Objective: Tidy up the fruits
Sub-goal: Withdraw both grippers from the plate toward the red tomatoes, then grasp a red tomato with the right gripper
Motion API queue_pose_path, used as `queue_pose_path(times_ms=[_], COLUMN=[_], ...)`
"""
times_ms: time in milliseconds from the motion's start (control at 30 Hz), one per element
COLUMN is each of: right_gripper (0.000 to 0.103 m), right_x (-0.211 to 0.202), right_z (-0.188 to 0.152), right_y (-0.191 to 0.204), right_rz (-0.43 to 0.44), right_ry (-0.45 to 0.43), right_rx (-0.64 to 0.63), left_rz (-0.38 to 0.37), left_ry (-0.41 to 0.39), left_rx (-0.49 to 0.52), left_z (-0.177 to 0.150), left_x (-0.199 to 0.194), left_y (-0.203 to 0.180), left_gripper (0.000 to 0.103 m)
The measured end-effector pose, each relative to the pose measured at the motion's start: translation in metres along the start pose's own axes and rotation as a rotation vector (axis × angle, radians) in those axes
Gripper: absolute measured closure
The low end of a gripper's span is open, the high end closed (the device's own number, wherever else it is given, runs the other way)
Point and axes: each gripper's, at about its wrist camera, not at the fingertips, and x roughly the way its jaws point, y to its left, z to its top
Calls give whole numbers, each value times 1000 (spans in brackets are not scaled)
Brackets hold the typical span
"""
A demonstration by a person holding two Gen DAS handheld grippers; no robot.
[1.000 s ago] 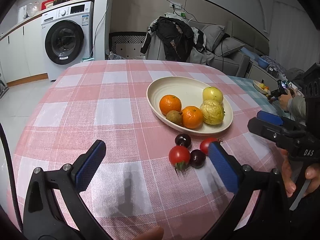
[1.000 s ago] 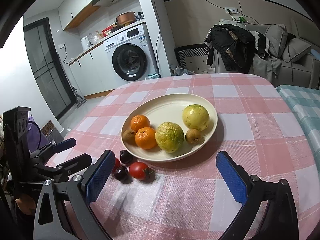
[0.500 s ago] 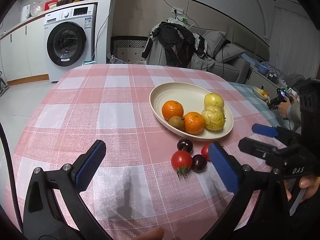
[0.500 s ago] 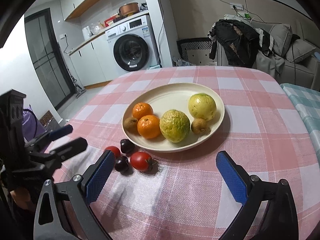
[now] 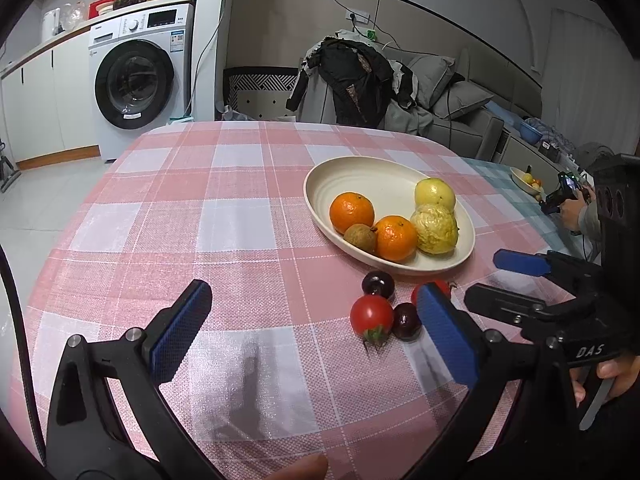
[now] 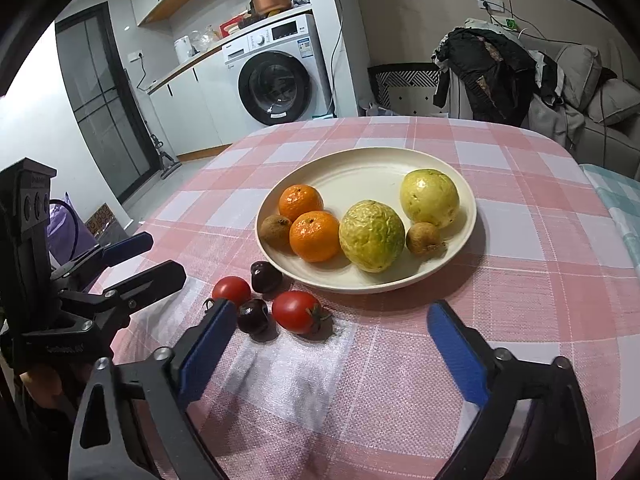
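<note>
Red and glossy, the nearer cherry tomato (image 6: 296, 311) is what I judge I am going for: it lies on the checked tablecloth (image 6: 520, 280) just off the near rim of the cream plate (image 6: 360, 168), in a tight cluster with a second tomato (image 6: 231, 289) and two dark cherries (image 6: 253, 314), close to the near edge of the table. I expect all four to be light, smooth-skinned and round, so they will roll at a nudge and can split if squeezed hard; I would take the tomato across its widest part, pads on opposite sides, clear of the green stem, with only gentle pressure. The cherries sit touching or almost touching it, so my fingers risk knocking them away. The plate already carries two oranges (image 6: 314, 236), two big yellow-green fruits (image 6: 372, 236) and two small brown ones, leaving room at its far side. My right gripper (image 6: 332, 340) stands wide apart with nothing between its blue pads (image 6: 456, 352); its jaws have just been closing a little, and the tomato lies ahead of the left pad, not yet between them. My left gripper (image 5: 308, 336) is also spread wide and empty, hovering over the cloth with the cluster just inside its right pad.
</note>
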Motion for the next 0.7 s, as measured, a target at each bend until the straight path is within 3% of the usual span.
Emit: queue_pose_path(times_ms=[367,700], right_gripper=[31,41], right_x=[11,27], right_z=[-1,-3], right_y=[6,9], right_rz=[31,25], right_ry=[53,102], right_rx=[-36,-50], left_rz=[5,8], left_ry=[21,52], left_rx=[-12,-27], left_z=[-1,-1], left_x=[7,15], left_y=[3,7], left_gripper=[1,1])
